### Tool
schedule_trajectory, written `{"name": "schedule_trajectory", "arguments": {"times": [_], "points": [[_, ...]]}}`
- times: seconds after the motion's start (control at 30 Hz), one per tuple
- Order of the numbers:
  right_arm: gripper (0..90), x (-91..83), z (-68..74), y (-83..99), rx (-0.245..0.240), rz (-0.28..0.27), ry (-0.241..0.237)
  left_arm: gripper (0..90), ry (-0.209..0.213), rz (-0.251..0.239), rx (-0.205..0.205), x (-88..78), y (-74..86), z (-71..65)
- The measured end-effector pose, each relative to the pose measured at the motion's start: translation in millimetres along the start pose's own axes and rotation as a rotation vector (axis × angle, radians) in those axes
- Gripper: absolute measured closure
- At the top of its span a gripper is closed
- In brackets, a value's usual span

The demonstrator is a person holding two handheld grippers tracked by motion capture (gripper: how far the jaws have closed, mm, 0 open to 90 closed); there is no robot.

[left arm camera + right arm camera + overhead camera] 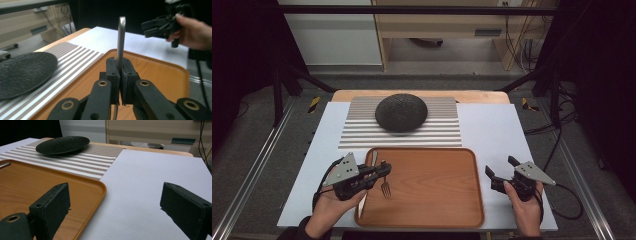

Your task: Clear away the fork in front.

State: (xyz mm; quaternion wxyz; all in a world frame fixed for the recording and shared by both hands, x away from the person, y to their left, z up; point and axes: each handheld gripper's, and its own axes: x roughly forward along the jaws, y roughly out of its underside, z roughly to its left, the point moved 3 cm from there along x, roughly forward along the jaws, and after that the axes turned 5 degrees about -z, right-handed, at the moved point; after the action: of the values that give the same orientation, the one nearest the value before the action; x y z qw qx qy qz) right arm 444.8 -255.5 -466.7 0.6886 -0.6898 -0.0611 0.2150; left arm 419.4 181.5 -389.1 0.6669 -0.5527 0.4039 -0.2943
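- My left gripper [384, 170] is over the left side of the wooden tray [432, 200]; its 2 jaws are pressed tight on a metal fork [385, 187]; I see this well in the left gripper view, where the flat handle [121, 42] sticks up from between the black pads [113, 75].
- In the high view the fork's prongs point down toward the tray floor, near the tray's left edge; I cannot tell if they touch the wood.
- My right gripper [501, 169] is off the tray, over the white sheet [492, 125] just past the tray's right edge; its 2 jaws are spread wide with nothing between them; the right gripper view shows bare white sheet in the gap.
- A dark round plate [401, 112] sits on a striped mat [362, 135] behind the tray, well apart from both grippers; it looks empty.
- The tray's far edge lies just beside the mat's near edge.
- In the left gripper view I also see my right hand [192, 32] far off, holding its gripper above the sheet.
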Motion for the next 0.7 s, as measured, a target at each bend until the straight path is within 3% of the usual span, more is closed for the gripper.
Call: {"name": "schedule_trajectory", "arguments": {"times": [0.23, 0.5, 0.7], "points": [[9.4, 0.4, -1.5, 0.7, 0.001, 0.003, 0.008, 86.9, 0.002, 0.028, 0.016, -5.2, 5.5, -6.0], [9.4, 1.5, -2.4, 1.9, -0.001, 0.013, 0.008, 86.9, 0.015, 0.02, 0.001, -16.5, 6.2, -11.8], [9.7, 2.0, -3.1, 2.4, -0.003, 0.015, 0.017, 86.9, 0.027, 0.044, -0.023, -17.2, 11.4, -11.7]]}}
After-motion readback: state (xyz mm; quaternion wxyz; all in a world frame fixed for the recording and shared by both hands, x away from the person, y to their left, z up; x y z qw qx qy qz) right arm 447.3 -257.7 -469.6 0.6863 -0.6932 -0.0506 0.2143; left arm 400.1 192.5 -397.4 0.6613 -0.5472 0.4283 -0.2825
